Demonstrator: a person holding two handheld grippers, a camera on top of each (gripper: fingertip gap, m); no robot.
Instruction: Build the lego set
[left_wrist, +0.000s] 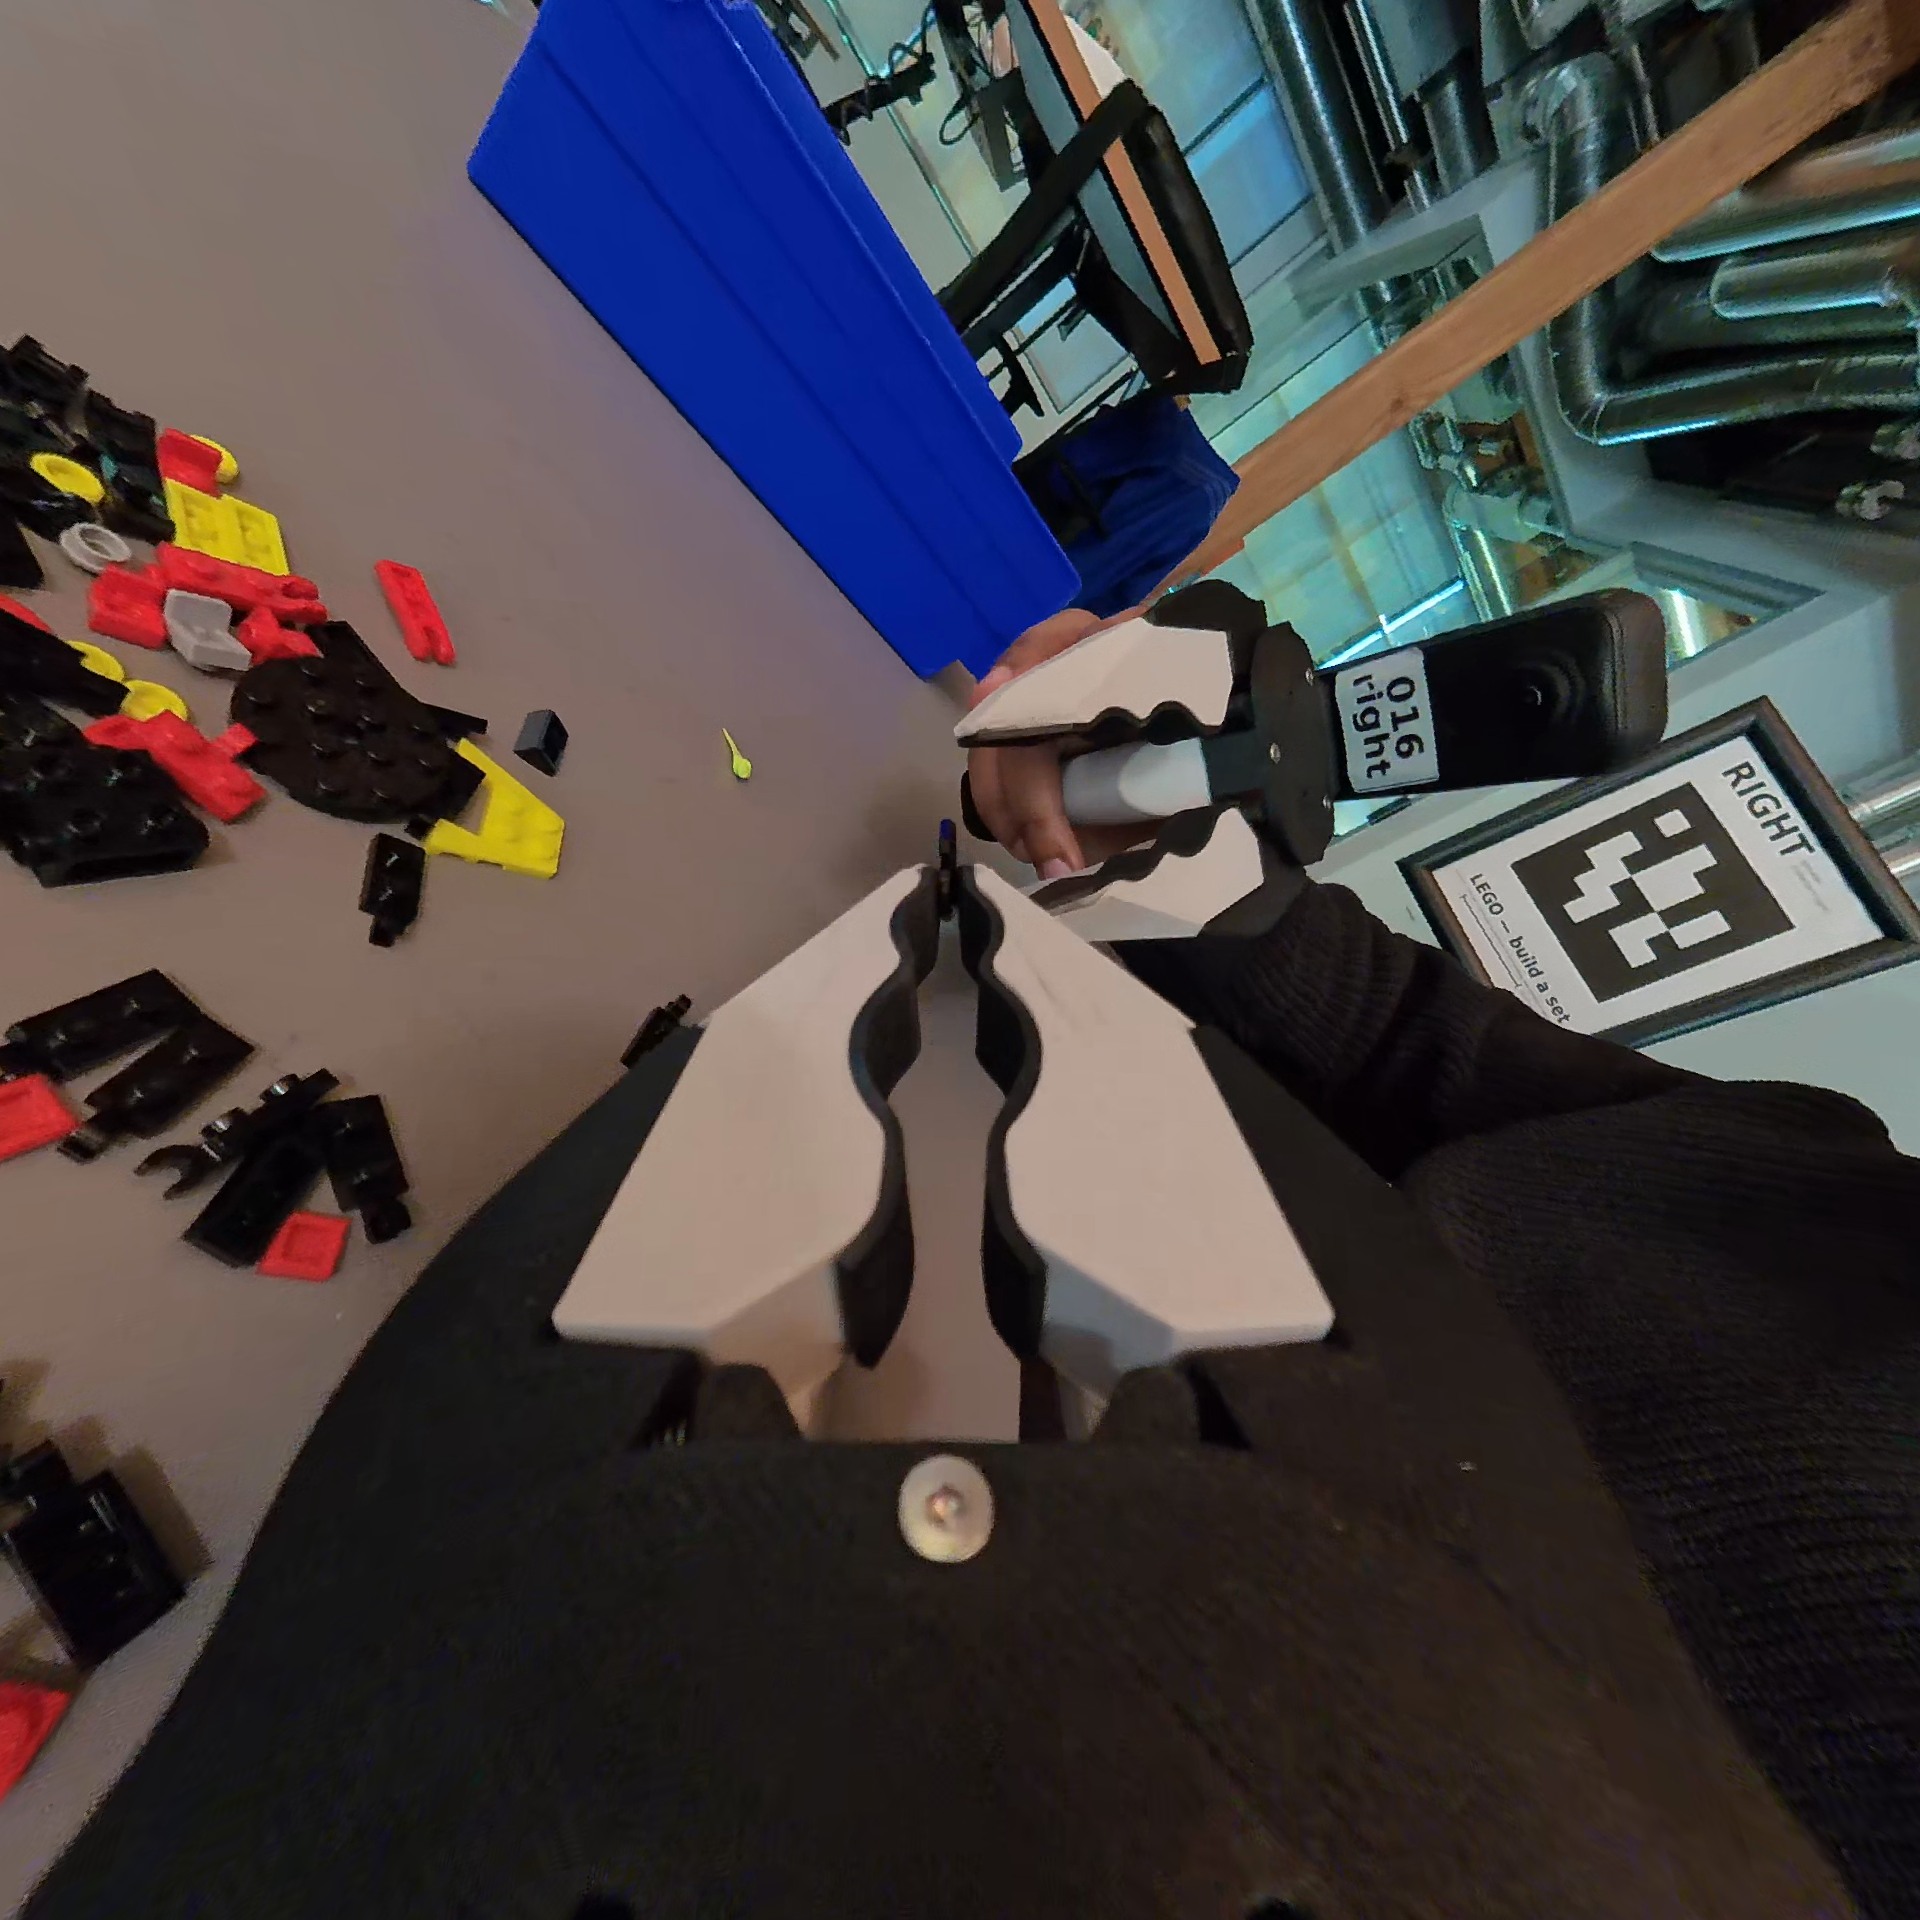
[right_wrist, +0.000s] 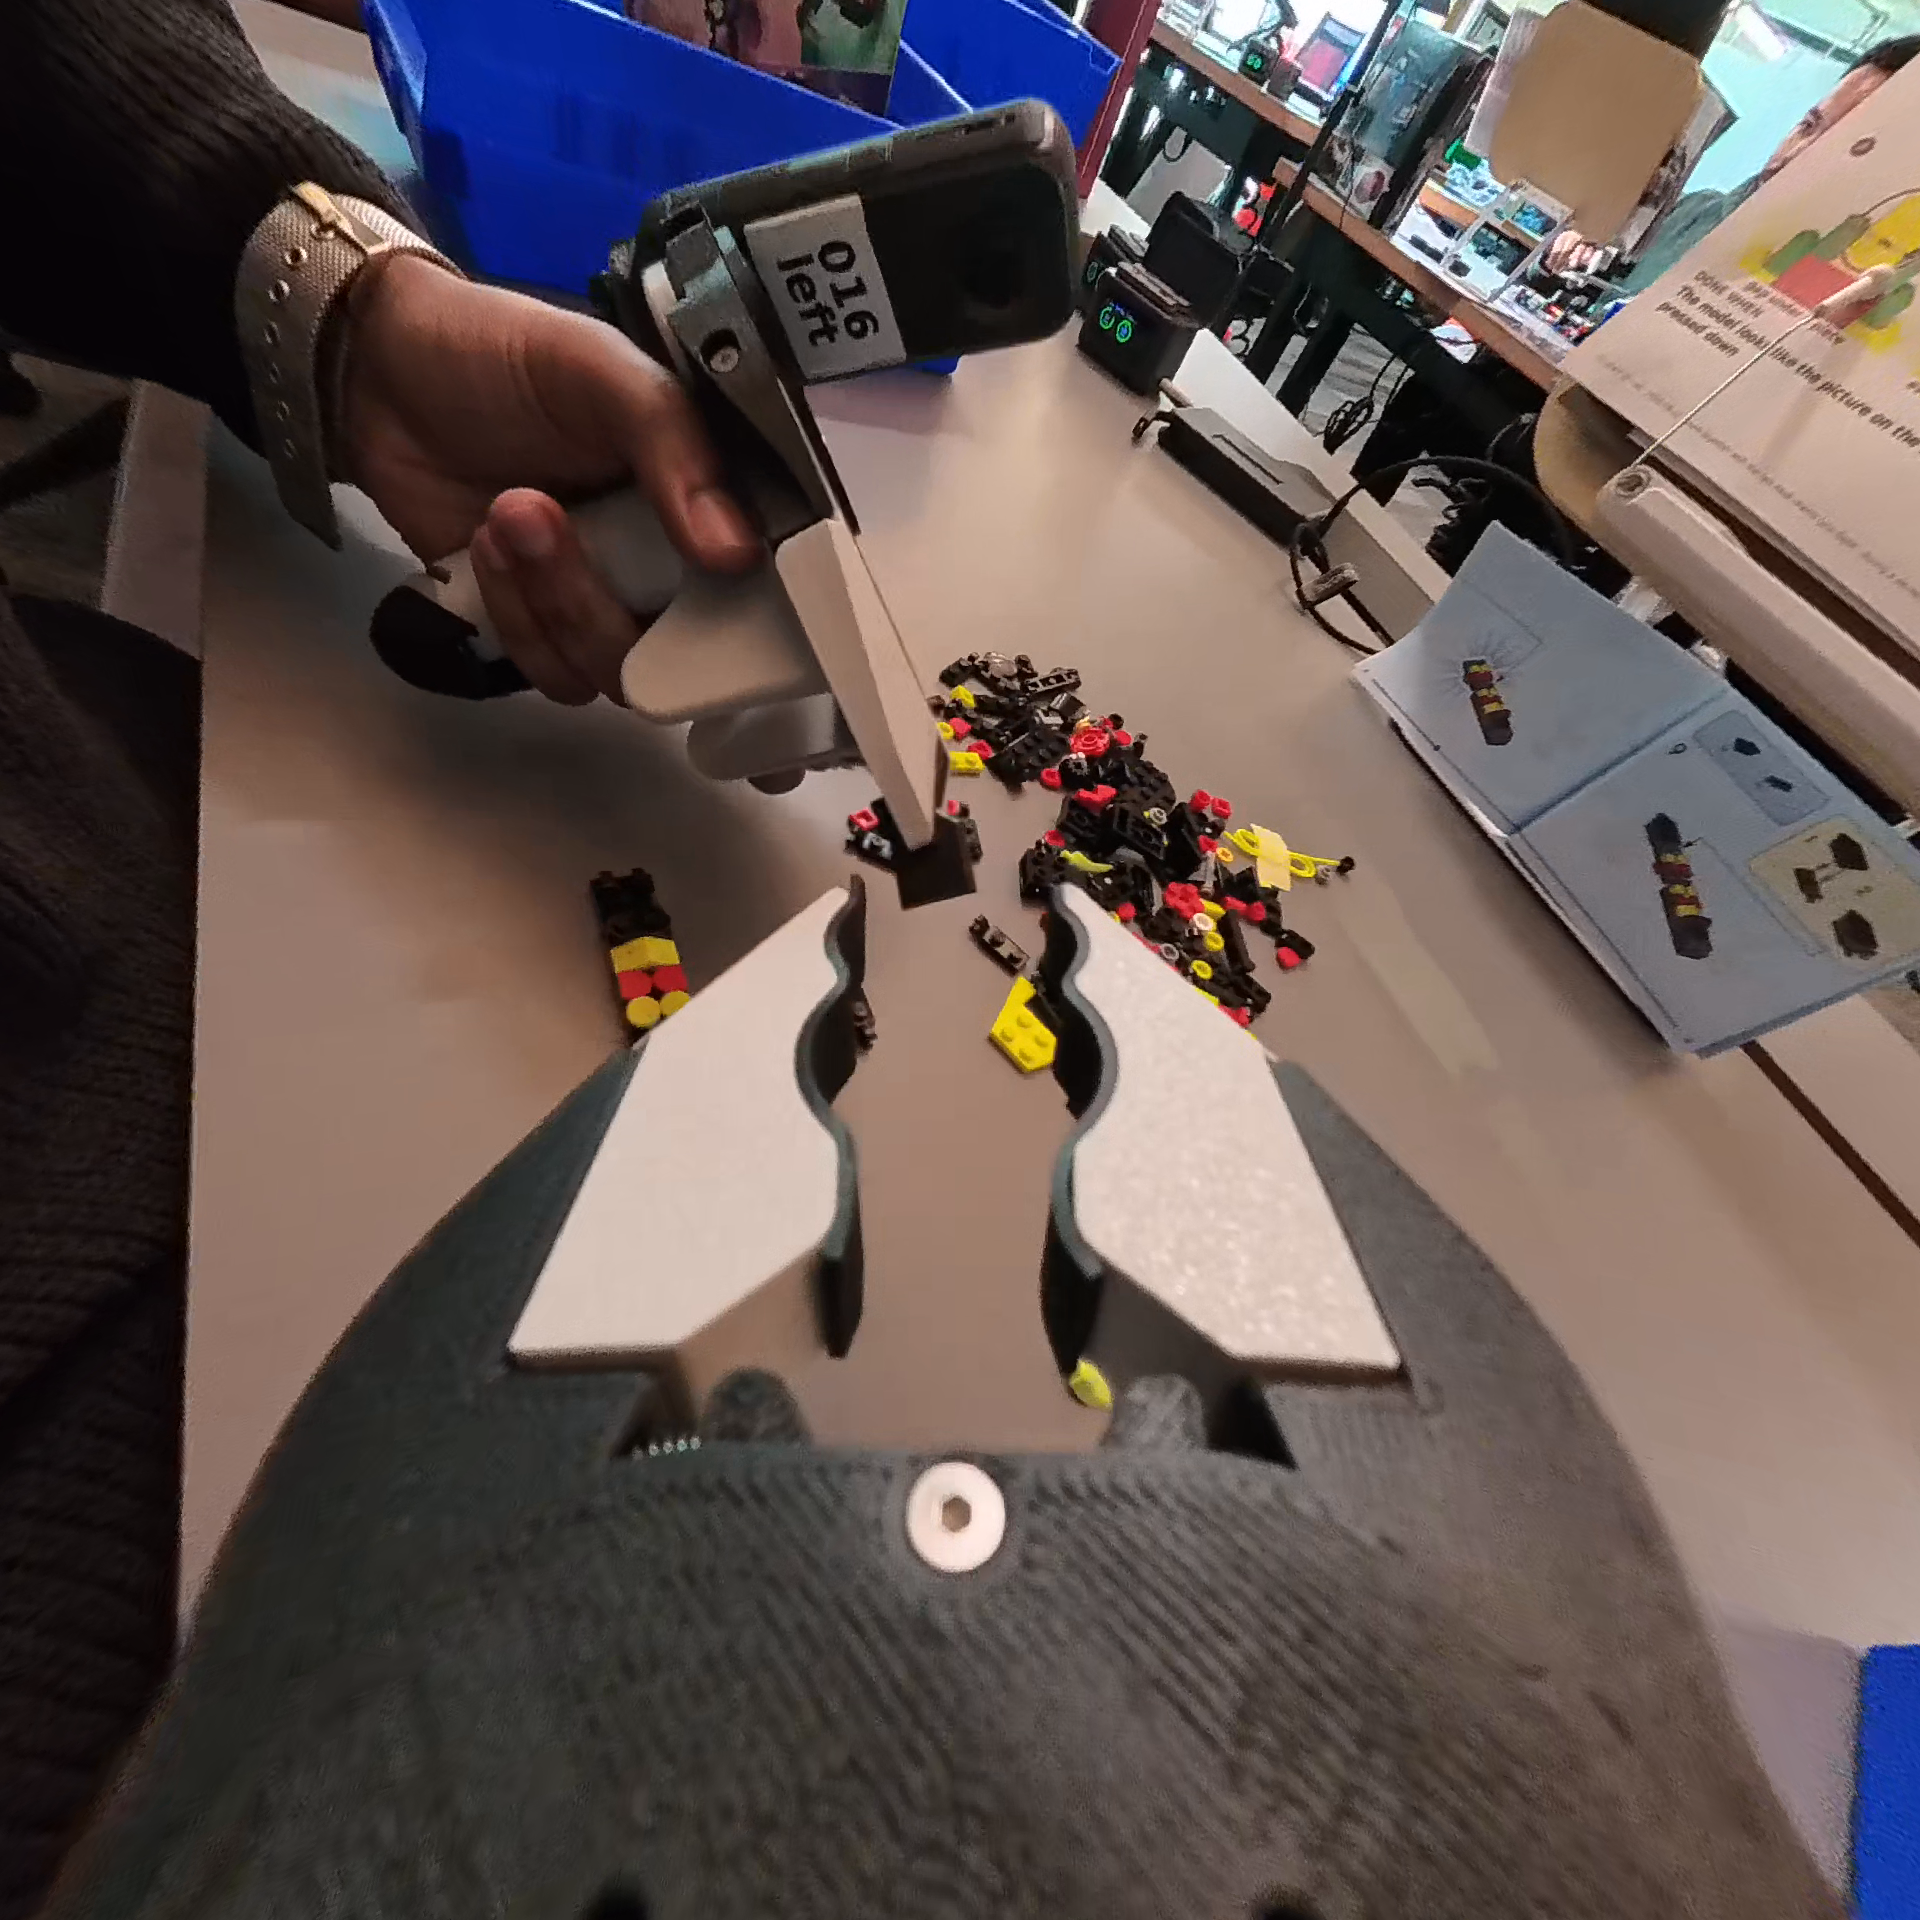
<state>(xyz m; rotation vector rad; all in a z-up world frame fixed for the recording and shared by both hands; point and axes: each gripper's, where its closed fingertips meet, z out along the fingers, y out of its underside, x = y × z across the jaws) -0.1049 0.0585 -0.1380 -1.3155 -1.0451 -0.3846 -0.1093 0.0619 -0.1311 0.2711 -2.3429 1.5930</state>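
Observation:
My left gripper (left_wrist: 943, 888) is shut on a small black brick (right_wrist: 935, 871) and holds it just above the table; only a sliver of the brick (left_wrist: 944, 857) shows at its tips. In the right wrist view the left gripper (right_wrist: 920, 816) points down in front of my right gripper (right_wrist: 956, 902), which is open and empty, with the brick just beyond its tips. A partly built black, yellow and red model (right_wrist: 644, 961) lies on the table to the left. One of the right gripper's fingers (left_wrist: 1091, 675) shows in the left wrist view.
A pile of loose black, red and yellow pieces (right_wrist: 1122, 821) lies behind the grippers and also spreads at the left (left_wrist: 208, 665). A yellow wedge plate (right_wrist: 1023, 1029) lies near the right finger. An open instruction booklet (right_wrist: 1621, 790) lies at right. A blue bin (right_wrist: 582, 135) stands at the back. The grippers are tip to tip, or close to it.

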